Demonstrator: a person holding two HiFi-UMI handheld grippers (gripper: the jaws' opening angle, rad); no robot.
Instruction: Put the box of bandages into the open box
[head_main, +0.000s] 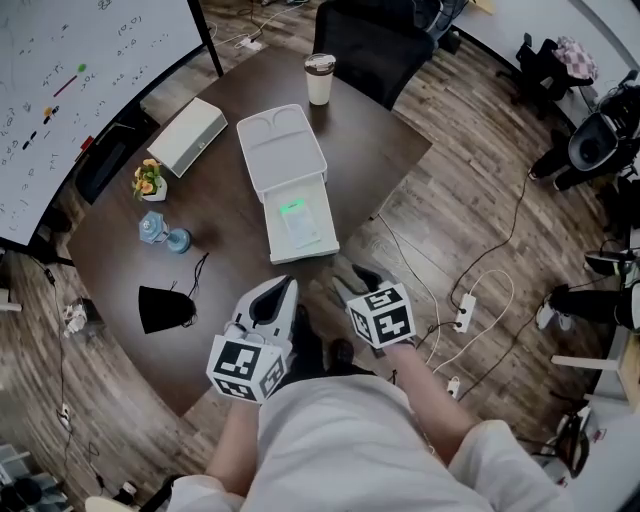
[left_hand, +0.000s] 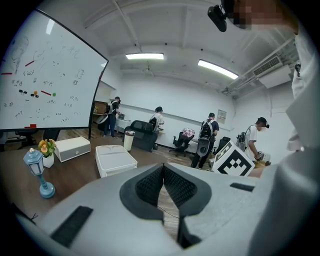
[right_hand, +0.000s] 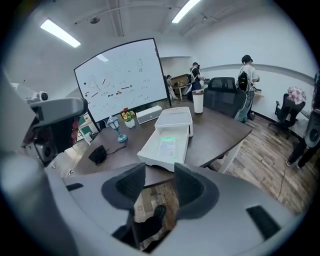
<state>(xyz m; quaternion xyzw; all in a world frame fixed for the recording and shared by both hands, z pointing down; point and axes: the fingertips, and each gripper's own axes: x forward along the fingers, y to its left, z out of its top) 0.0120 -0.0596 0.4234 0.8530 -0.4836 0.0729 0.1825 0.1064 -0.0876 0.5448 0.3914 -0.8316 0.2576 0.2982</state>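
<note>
The open white box (head_main: 271, 228) lies in the middle of the dark round table (head_main: 390, 140), its lid (head_main: 282, 150) folded back away from me. The box of bandages (head_main: 298, 222), white with a green patch, lies flat inside it, and the right gripper view shows the box of bandages (right_hand: 168, 145) in the tray too. Both grippers hang over the floor just off the table's near edge, apart from the box. My left gripper (head_main: 286, 285) is shut, pads together, with nothing in it. My right gripper (head_main: 355, 280) is open and empty, with the floor and a shoe showing through the gap.
A lidded cup (head_main: 319, 78) stands at the far edge, by a black chair (head_main: 375, 40). A flat white case (head_main: 187, 136), a flower pot (head_main: 149, 180), a blue lantern (head_main: 160, 232) and a black pouch (head_main: 165, 307) lie left. Whiteboard (head_main: 70, 90) far left; cables (head_main: 470, 310) on the floor right.
</note>
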